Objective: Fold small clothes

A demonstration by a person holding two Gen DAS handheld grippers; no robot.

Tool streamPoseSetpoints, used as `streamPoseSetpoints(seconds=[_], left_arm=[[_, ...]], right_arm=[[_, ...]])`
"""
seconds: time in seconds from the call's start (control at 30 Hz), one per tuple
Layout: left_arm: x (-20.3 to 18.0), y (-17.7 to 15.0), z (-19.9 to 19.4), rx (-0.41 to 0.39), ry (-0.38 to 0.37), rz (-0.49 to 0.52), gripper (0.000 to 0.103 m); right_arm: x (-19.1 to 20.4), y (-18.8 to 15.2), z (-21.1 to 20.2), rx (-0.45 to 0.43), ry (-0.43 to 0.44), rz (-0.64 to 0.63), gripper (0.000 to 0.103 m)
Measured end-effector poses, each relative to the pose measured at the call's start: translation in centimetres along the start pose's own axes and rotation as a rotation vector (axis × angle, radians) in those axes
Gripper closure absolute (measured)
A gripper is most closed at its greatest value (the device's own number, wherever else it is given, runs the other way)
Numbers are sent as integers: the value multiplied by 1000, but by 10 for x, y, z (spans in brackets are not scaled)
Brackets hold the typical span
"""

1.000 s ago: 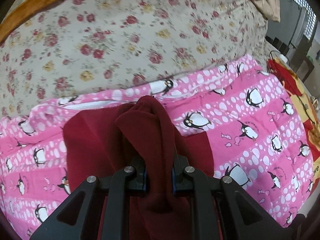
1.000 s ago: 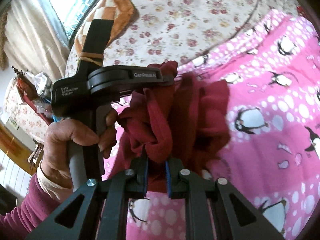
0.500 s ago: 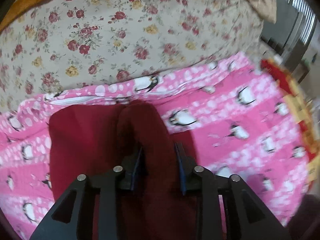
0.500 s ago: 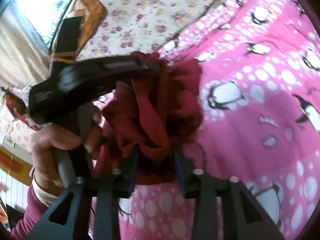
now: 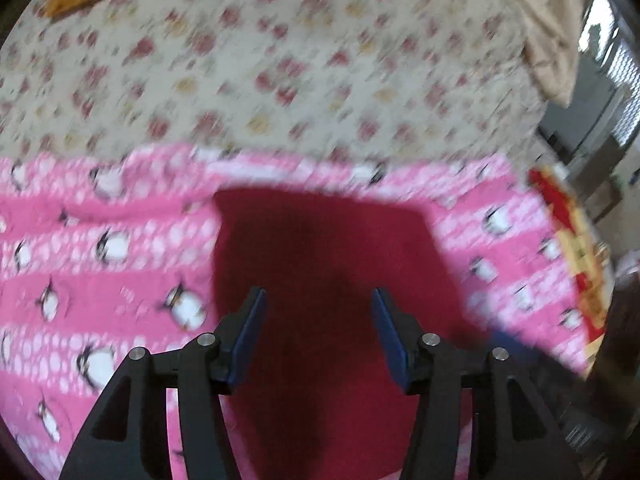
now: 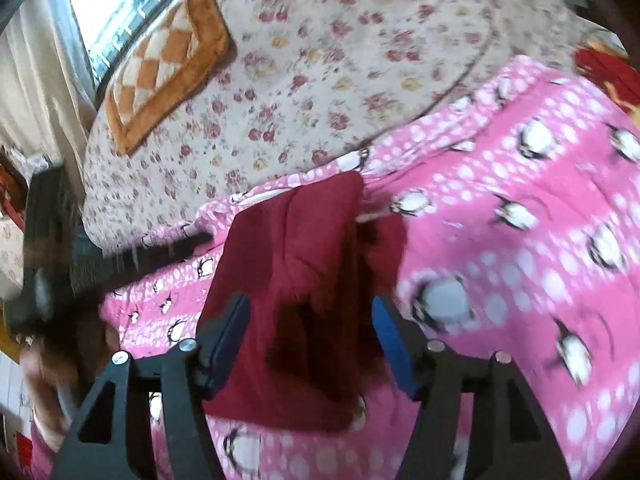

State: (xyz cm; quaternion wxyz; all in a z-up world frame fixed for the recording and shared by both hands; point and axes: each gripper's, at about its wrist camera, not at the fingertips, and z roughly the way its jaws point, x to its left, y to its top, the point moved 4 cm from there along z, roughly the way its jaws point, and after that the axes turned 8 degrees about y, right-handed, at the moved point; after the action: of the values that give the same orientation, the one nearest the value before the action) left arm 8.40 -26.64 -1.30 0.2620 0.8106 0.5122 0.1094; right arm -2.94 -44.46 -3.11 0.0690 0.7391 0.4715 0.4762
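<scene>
A dark red small garment lies folded in a rough rectangle on a pink penguin-print blanket. My left gripper is open just above the garment, empty. In the right wrist view the garment lies the same way, and my right gripper is open over it, empty. The left gripper's blurred black body shows at the left of that view, beside the garment.
A cream quilt with red flowers covers the bed beyond the blanket. An orange checked cushion lies at the far left by a bright window. A red and yellow cloth lies at the blanket's right edge.
Both grippers have opened and let go of the red garment. It has dropped flat onto the pink blanket, and both grippers have drawn back from it.
</scene>
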Motion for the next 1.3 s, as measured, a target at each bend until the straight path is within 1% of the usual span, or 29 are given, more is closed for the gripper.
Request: streamPoseSetpoints(seconds=[0.03,0.07,0.1,0.17,0.2,0.3,0.37,0.43,0.47,0.53,0.57,0.6,0.67,0.77,0.83,0.87,0.9,0.97,1.03,1.2,1.23,1.3], left_arm=[[2,-7,6,15,10,1,69],[6,-16,14,35,22,-1,69],[6,-21,20,45,30,-2,69],[7,-28,24,15,53,10,69],[5,-29,24,-1,60,20,69],[-4,-30,25,-23,83,55,69],[-8,-29,26,-23,110,67,68],[-6,-28,22,-22,103,51,68],[-4,-29,20,-18,95,38,68],[1,-29,17,-11,84,14,68],[3,-30,14,-11,81,3,68],[4,-30,13,-11,82,-4,68],[6,-33,11,-11,87,-10,68],[8,-38,10,-12,94,-18,68],[8,-41,10,-14,96,-24,68],[8,-42,11,-13,99,-22,68],[8,-44,10,-13,106,-20,68],[8,-47,7,-18,113,-21,68],[9,-50,3,-21,109,-27,68],[11,-59,-4,-22,104,-48,68],[10,-61,-5,-22,104,-49,68],[9,-67,-5,-20,108,-50,68]], right_arm=[[1,4,7,14,5,-12,43],[3,8,15,28,7,-32,68],[2,12,22,37,-28,-56,85],[-9,16,28,25,-98,-70,85],[-13,16,31,30,-110,-65,85],[-35,4,47,70,-179,-64,85],[-40,0,46,69,-162,-44,85],[-37,2,37,64,-147,-33,84],[-32,4,30,57,-145,-36,81],[-20,7,14,41,-133,-51,78],[-9,5,5,32,-115,-76,76],[-1,3,-1,30,-105,-101,71],[13,-7,-8,35,-93,-143,67],[17,-30,-3,84,-74,-151,67],[10,-44,8,135,-111,-155,67],[3,-53,18,176,-148,-156,67],[-3,-59,23,200,-154,-148,65],[-8,-61,19,182,-133,-125,63],[-6,-59,9,173,-126,-115,62],[13,-57,-17,110,-148,-196,61],[15,-56,-20,99,-146,-204,60],[17,-56,-20,91,-147,-211,53]])
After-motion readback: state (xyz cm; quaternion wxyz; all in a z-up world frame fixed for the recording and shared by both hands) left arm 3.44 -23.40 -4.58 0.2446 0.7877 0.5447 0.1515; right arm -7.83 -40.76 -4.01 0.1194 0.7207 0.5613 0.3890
